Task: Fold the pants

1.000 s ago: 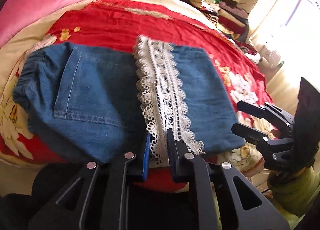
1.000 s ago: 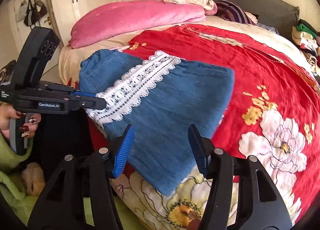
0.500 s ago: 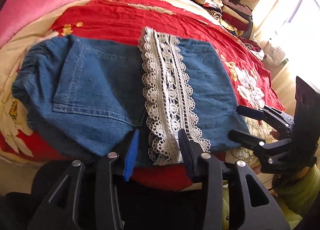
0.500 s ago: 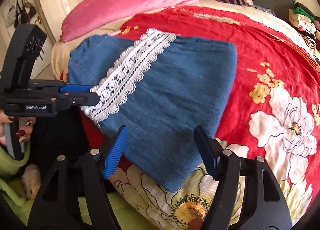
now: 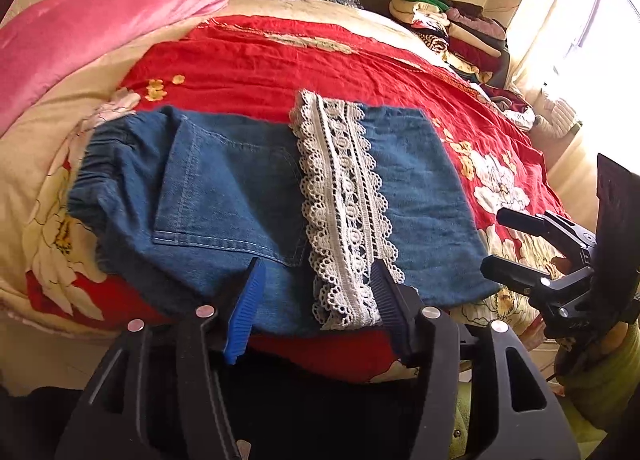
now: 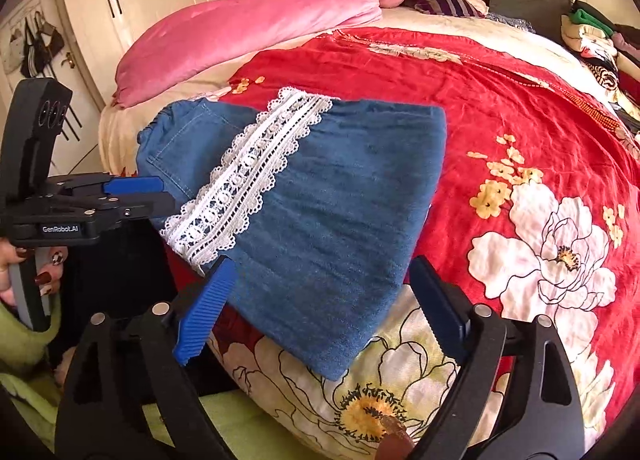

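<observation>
With the pants (image 5: 256, 196) lying folded along the near edge of the bed (image 5: 320, 60), lace hem on top, we have just been opening both the left gripper (image 5: 316, 300) and the right gripper (image 6: 320, 300), now spread and holding nothing, so next we judge whether another fold is needed.

The folded jeans (image 5: 248, 196) lie on the bedspread (image 5: 304, 60) near the bed's front edge, a lace strip (image 5: 344, 212) across them. The left tongs (image 5: 316, 312) hover at the jeans' near edge, the right tongs (image 6: 320, 324) at their right corner. A quilt (image 5: 92, 24) lies behind left; stacked clothes (image 5: 448, 20) behind right.
</observation>
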`<state>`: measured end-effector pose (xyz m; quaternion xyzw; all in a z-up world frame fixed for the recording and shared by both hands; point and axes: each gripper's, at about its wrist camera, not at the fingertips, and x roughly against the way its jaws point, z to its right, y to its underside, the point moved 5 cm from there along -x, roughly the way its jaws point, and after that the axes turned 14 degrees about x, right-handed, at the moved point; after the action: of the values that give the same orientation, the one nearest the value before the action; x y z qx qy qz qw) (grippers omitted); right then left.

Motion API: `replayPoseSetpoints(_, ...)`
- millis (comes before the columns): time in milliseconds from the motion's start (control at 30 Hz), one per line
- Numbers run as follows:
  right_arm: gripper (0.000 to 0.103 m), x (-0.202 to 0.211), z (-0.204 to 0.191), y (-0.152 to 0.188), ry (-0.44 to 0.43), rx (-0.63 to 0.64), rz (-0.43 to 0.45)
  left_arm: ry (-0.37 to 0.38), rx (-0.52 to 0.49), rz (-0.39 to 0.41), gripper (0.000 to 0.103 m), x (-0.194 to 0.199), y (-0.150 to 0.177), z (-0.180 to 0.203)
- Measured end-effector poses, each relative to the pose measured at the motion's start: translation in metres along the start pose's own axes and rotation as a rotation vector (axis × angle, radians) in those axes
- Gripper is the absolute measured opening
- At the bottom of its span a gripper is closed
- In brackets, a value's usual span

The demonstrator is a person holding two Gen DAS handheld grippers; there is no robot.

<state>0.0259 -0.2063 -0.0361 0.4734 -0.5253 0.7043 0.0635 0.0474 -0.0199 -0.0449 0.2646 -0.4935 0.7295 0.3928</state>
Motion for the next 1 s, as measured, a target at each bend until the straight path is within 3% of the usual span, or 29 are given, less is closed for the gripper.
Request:
replayPoseSetpoints(67,0.087,0.003,-0.001,-0.003,0.001,0.002,0.010,-0.008,0.003,0.011,0.068,0.005,-0.002,-0.003)
replayPoseSetpoints(400,0.092,0.013,-0.011,-0.030,0.012,0.046,0.040,-0.035,0.048,0.081,0.085,0.032,-0.012,-0.025)
replayPoseSetpoints(1000,0.094,-0.006,-0.039,-0.104,-0.036,0.161,0.089,-0.125,0.154,0.131,0.086,0.047,-0.021,-0.087)
